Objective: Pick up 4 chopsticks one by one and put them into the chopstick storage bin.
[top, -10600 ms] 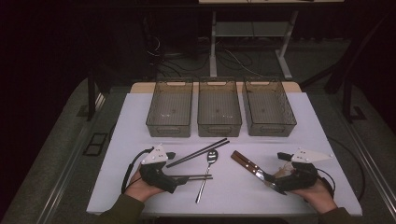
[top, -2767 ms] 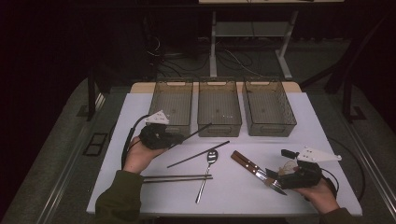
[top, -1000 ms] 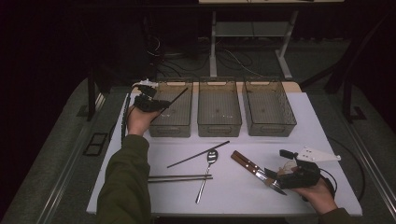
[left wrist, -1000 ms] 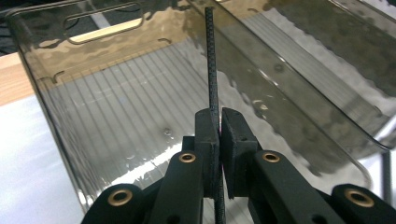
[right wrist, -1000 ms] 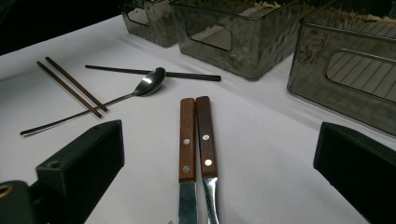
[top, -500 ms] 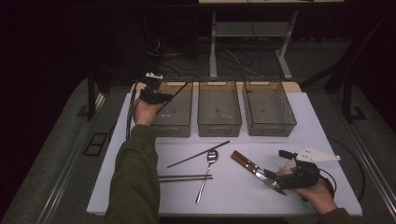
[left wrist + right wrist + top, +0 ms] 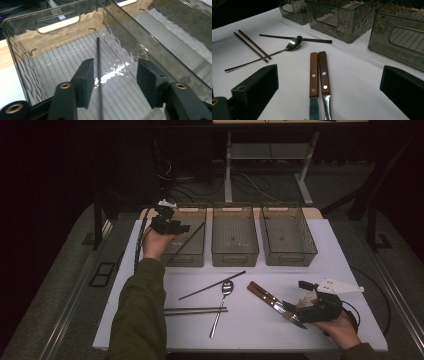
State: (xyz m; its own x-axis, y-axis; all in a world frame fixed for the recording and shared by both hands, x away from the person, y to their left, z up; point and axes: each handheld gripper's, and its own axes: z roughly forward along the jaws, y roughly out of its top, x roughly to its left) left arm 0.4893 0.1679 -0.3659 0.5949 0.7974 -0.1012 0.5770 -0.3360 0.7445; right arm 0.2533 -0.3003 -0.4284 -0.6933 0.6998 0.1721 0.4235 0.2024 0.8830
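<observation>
Black chopstick [image 7: 99, 75] now loose in left bin [image 7: 186, 256], left gripper [image 7: 113, 75] jaws just parted, right gripper [image 7: 327, 92] unmoved, apart.

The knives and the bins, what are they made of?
The two knives look like brown wood handles with small silvery rivets, and shiny metal blades that reflect light. The bins look like smoky see-through plastic: you can see the ribbed floor through the walls, and they gleam. The black chopstick in the left bin is matte; plastic or lacquered wood, hard to tell.
</observation>
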